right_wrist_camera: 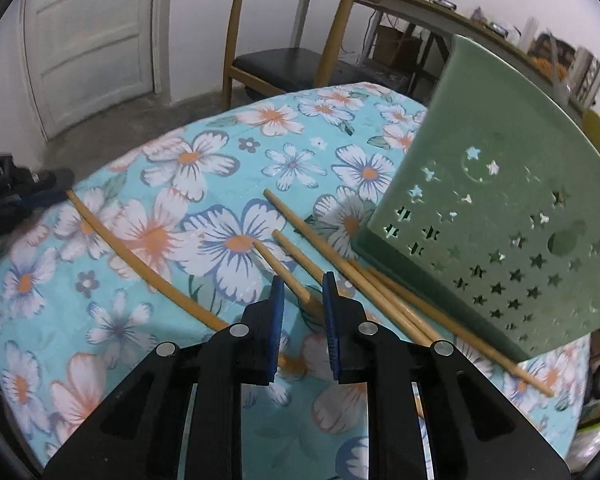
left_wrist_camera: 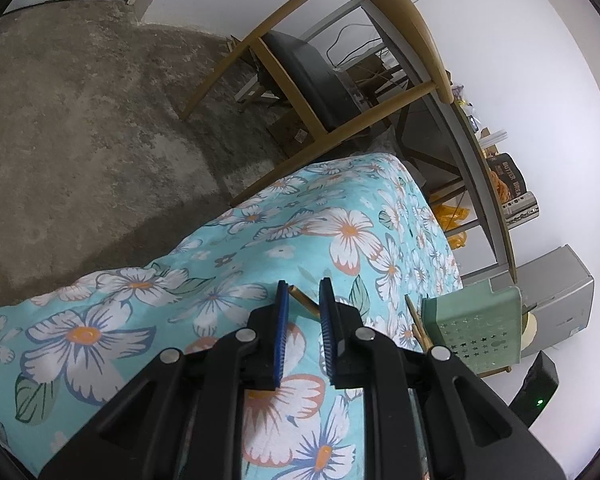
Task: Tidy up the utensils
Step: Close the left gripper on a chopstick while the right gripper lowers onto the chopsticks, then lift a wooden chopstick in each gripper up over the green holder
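Counter (right_wrist_camera: 228, 136), covered with a turquoise cloth printed with white and orange flowers. On it:

- Green plastic utensil holder (right_wrist_camera: 500, 200), flat-faced, pierced with star-shaped holes; stands at the right side of the counter. Also visible at the right in the left wrist view (left_wrist_camera: 476, 328).
- Wooden chopsticks, tan, round-sectioned, all loose on the cloth. One long chopstick (right_wrist_camera: 140, 260) lies apart at the left, running diagonally. A bundle of chopsticks (right_wrist_camera: 380, 288) lies crossed against the foot of the holder, one reaching out past the holder's lower right corner. One shorter chopstick (right_wrist_camera: 284, 272) lies between the two groups.

Left tool (left_wrist_camera: 303, 292), black frame, blue pads: nearly closed, with the end of a wooden chopstick (left_wrist_camera: 306, 300) between its pads; whether the pads press on it cannot be told.

Right tool (right_wrist_camera: 303, 292), same make: jaws narrow, the shorter chopstick's near end running in between them; a gap shows on the left pad side, contact on the right cannot be told.

Behind the counter: wooden chair with dark seat (right_wrist_camera: 284, 60), white panelled door (right_wrist_camera: 92, 40), cluttered side table (right_wrist_camera: 500, 28).
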Demonstrator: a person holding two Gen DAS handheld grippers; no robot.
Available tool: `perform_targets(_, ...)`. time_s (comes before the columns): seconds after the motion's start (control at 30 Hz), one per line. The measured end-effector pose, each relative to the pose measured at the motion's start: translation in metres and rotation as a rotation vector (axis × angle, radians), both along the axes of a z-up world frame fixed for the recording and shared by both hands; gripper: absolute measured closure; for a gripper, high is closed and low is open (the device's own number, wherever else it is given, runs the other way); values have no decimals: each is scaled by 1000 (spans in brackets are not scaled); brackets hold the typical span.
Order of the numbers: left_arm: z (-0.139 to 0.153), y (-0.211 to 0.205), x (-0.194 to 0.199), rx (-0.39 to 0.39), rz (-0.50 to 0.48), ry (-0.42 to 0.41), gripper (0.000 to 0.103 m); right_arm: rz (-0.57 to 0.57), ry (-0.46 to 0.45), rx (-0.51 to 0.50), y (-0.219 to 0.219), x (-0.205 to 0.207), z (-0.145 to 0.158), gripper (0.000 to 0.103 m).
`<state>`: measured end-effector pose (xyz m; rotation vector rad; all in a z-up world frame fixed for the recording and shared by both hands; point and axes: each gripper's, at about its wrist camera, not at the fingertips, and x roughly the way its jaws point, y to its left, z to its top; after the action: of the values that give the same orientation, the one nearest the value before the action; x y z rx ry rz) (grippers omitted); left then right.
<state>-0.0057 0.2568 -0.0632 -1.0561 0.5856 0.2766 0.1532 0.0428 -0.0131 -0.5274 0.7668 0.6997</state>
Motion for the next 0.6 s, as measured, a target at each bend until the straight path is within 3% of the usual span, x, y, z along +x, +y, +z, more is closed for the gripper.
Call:
perform_targets(0.3, 4, -1, -4, 20, -9, -8, 89, -51, -42, 118, -21, -2, 32, 99)
perform_targets(0.43, 11, -8, 0, 20, -12, -25, 89, -107, -96, 175, -39, -8, 49, 99)
perform_targets(0.6, 31, -29, 7, 96, -16, -61, 91, -180, -161, 223, -64, -16, 67, 99)
